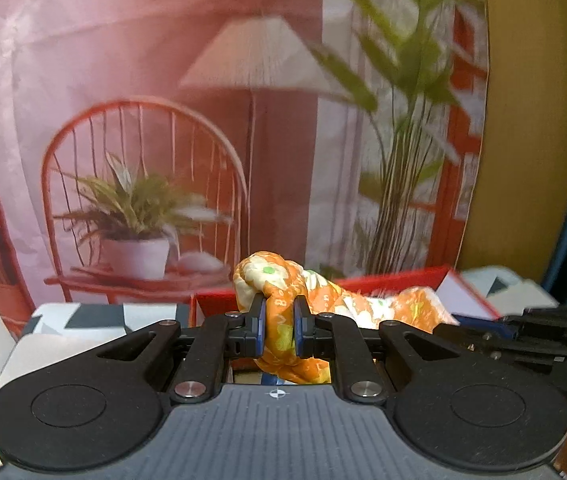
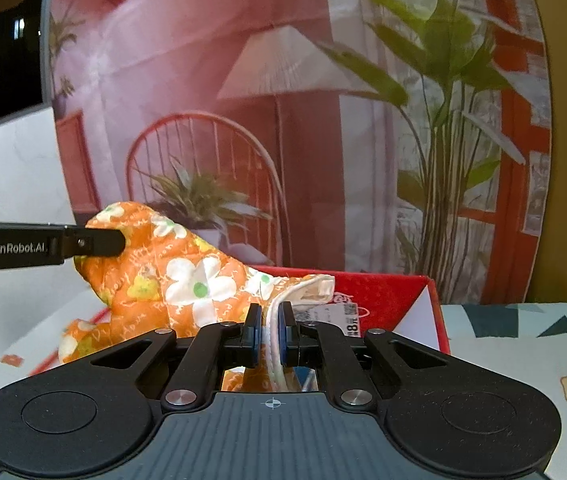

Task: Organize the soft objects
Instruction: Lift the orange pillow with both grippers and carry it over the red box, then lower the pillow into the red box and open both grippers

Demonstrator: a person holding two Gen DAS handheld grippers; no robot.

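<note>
An orange cloth with white flowers point(image 1: 283, 280) hangs between both grippers above an open red box point(image 1: 387, 280). My left gripper point(image 1: 279, 320) is shut on a bunched end of the cloth. In the right wrist view the same cloth point(image 2: 187, 276) stretches from the left gripper's finger point(image 2: 95, 242) at the left down to my right gripper point(image 2: 269, 330), which is shut on the cloth's white hemmed edge. The red box point(image 2: 383, 300) lies just behind and under the cloth. The right gripper's body point(image 1: 539, 340) shows at the right of the left wrist view.
A printed backdrop point(image 1: 203, 120) of a chair, lamp and plants stands close behind the box. The table cover point(image 2: 523, 332) has a white and dark geometric pattern. A white surface point(image 2: 11, 184) lies at the left. A yellow wall point(image 1: 531, 120) is at the right.
</note>
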